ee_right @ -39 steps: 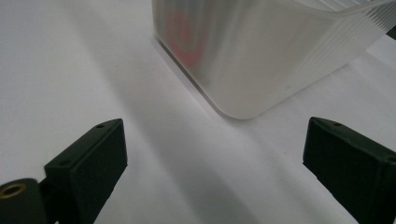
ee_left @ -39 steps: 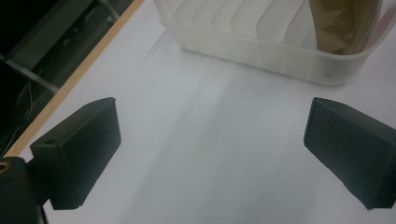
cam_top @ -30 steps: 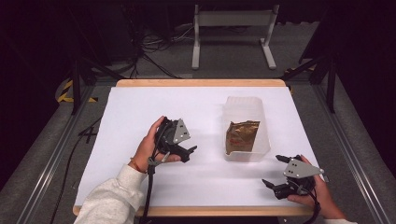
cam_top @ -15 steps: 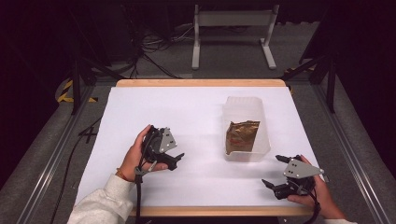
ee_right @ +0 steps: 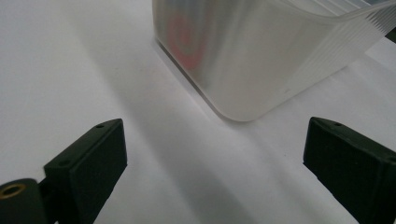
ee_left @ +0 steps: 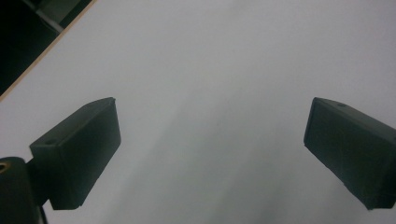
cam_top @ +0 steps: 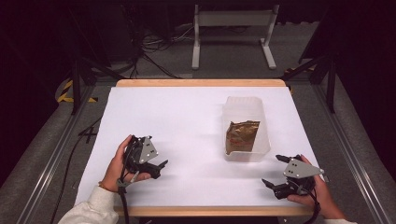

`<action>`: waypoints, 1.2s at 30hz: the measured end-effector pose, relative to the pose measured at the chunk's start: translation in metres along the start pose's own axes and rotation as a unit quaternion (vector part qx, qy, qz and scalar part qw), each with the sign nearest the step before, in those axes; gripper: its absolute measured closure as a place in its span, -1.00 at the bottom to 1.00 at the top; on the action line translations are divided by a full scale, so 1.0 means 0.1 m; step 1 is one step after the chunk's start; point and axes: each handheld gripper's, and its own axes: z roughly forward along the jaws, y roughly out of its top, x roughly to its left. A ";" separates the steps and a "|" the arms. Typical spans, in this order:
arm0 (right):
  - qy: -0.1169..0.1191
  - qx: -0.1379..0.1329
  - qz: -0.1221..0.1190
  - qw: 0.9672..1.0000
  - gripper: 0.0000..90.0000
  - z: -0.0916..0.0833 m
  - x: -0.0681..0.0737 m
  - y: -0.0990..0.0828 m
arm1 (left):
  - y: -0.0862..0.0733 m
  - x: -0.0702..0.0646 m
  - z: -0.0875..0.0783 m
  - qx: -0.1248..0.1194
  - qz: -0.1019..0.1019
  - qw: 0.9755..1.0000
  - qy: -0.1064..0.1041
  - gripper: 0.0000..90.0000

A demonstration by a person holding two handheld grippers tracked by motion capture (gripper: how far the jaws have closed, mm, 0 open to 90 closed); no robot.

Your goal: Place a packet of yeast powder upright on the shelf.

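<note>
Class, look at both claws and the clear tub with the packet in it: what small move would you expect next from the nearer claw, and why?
Probably the right claw eases forward toward the clear plastic tub. Its jaws stand open and empty, and the right gripper view shows the tub's near corner just ahead. The brown packet lies inside, untouched. The left claw, also open, is farther off over bare white table.

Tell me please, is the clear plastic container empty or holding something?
Holding something: a brown foil packet lies inside the lidless clear plastic container.
</note>
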 end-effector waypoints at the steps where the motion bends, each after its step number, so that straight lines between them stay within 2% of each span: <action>1: 0.000 0.000 -0.001 1.000 -0.85 0.00 0.00 0.00 | -0.04 0.00 -0.02 0.001 0.000 1.000 0.002 -0.91; 9: 0.001 0.001 -0.004 1.000 -0.85 0.01 0.00 0.00 | -0.31 0.04 -0.13 0.013 -0.020 1.000 0.008 -0.91; 12: 0.000 0.001 -0.004 1.000 -0.85 0.01 0.00 0.00 | -0.45 0.09 -0.14 0.004 -0.056 0.998 0.000 -0.89; 14: 0.000 0.002 -0.005 1.000 -0.85 0.00 0.00 0.00 | -0.49 0.10 -0.15 0.005 -0.059 0.998 0.001 -0.89; 16: 0.000 0.002 -0.006 1.000 -0.85 0.00 0.00 0.00 | -0.60 0.10 -0.17 0.004 -0.077 0.997 0.007 -0.90; 20: -0.001 0.002 -0.005 1.000 -0.85 0.01 0.00 0.00 | -0.72 0.11 -0.23 -0.005 -0.099 0.995 0.013 -0.89; 25: 0.000 0.004 -0.006 1.000 -0.85 0.01 0.01 0.00 | -0.83 0.12 -0.30 -0.022 -0.133 0.991 0.013 -0.89; 28: 0.000 0.004 -0.007 1.000 -0.85 0.01 0.01 0.00 | -0.87 0.13 -0.36 -0.033 -0.145 0.989 0.011 -0.89; 32: -0.001 0.001 -0.007 1.000 -0.85 0.01 0.00 0.00 | -0.92 0.13 -0.41 -0.038 -0.152 0.988 0.014 -0.89; 34: -0.001 0.002 -0.007 1.000 -0.85 0.01 0.00 0.00 | -0.95 0.13 -0.44 -0.046 -0.163 0.986 0.010 -0.89; 35: -0.001 0.002 -0.007 1.000 -0.85 0.01 0.00 0.00 | -0.95 0.13 -0.44 -0.046 -0.163 0.986 0.010 -0.89; 36: -0.001 0.001 -0.007 1.000 -0.85 0.01 0.00 0.00 | -0.96 0.12 -0.46 -0.051 -0.168 0.984 0.007 -0.89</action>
